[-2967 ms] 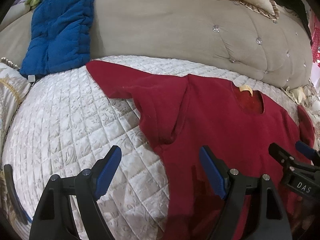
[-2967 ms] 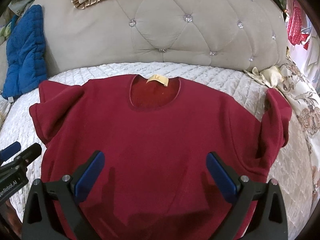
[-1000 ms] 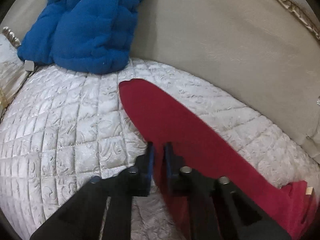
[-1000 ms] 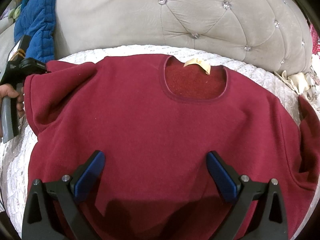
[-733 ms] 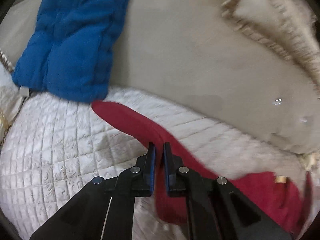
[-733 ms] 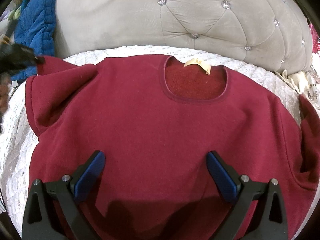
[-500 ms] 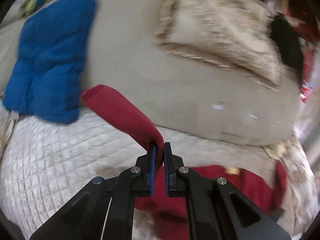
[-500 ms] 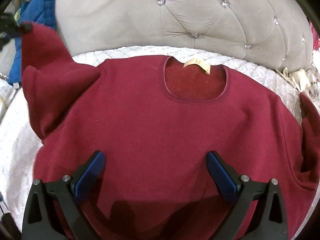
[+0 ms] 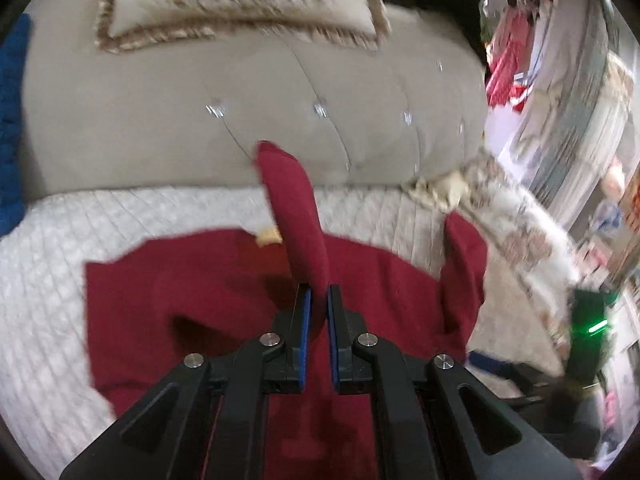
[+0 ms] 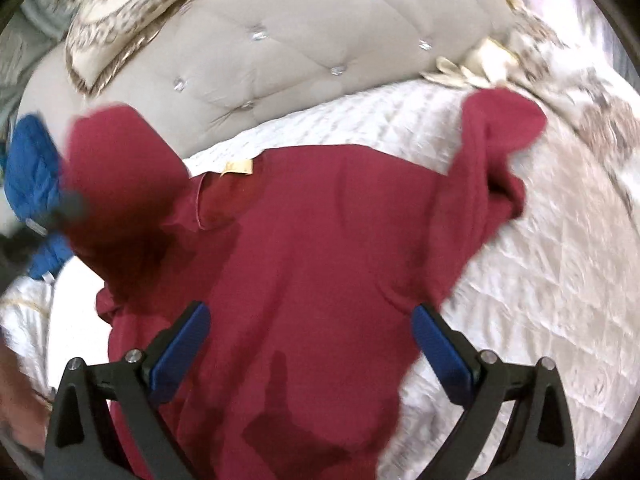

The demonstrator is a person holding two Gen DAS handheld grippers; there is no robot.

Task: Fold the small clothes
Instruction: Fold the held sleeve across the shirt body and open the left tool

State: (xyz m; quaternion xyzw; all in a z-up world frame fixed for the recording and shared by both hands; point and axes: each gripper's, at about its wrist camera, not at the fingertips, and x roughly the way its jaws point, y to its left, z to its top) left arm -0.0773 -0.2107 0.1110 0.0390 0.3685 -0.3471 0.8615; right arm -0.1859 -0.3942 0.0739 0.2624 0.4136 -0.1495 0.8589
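Note:
A dark red short-sleeved shirt (image 10: 320, 248) lies front up on the white quilted bed (image 10: 540, 280), its yellow neck label (image 10: 239, 167) toward the headboard. My left gripper (image 9: 316, 300) is shut on the shirt's left sleeve (image 9: 296, 216) and holds it lifted over the shirt body (image 9: 192, 280). In the right wrist view that raised sleeve (image 10: 120, 168) hangs at the left. My right gripper (image 10: 310, 334) is open and empty above the shirt's lower part. The shirt's right sleeve (image 10: 500, 132) lies bunched on the quilt.
A beige tufted headboard (image 10: 280, 52) runs along the back, with a patterned cushion (image 9: 240, 4) on top. A blue padded cloth (image 10: 28, 172) lies at the left of the bed. A floral pillow (image 10: 580, 80) sits at the right.
My left gripper has lifted the left sleeve off the quilt and carried it right, over the shirt body. My right gripper has shifted toward the shirt's right side, still open.

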